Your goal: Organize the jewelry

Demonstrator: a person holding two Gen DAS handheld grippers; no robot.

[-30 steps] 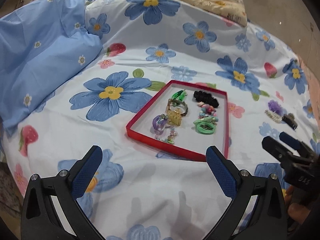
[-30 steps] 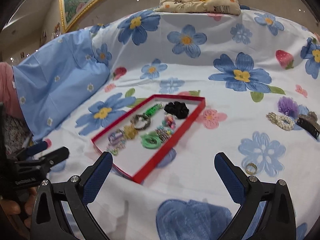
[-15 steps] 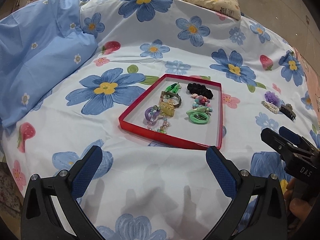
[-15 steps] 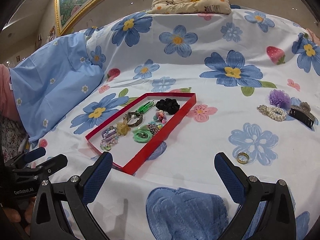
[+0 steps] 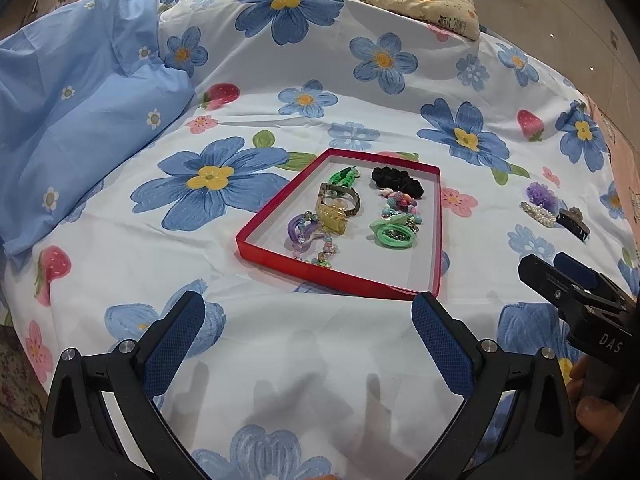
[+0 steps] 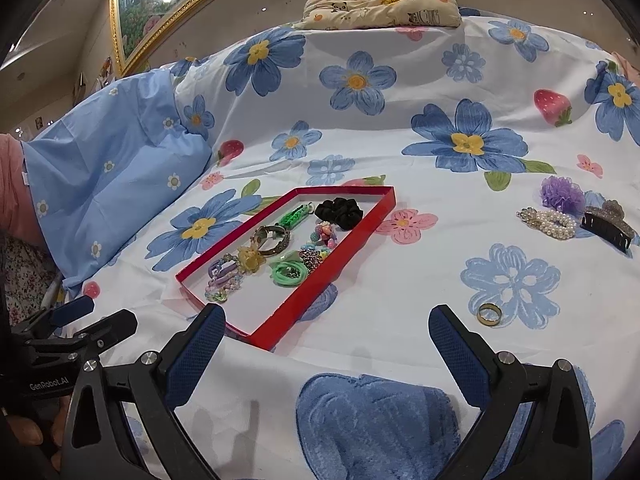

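Above the floral sheet (image 5: 320,360), left claw (image 5: 308,320) and right claw (image 6: 326,330), both agape, empty.

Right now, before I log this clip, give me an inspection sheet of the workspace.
Surface: floral bedsheet, wrinkled, covering a bed.
Job's things: red tray holding black scrunchie, green hair ties, bangle and beaded pieces. Outside it on the sheet: gold ring, pearl clip, purple scrunchie, dark claw clip.
Clutter: nothing seen.
Grippers: left gripper open, empty; right gripper open, empty, both short of the tray.
Cables: nothing seen.
Surroundings: blue pillow, panda-print cushion, framed painting on the wall.
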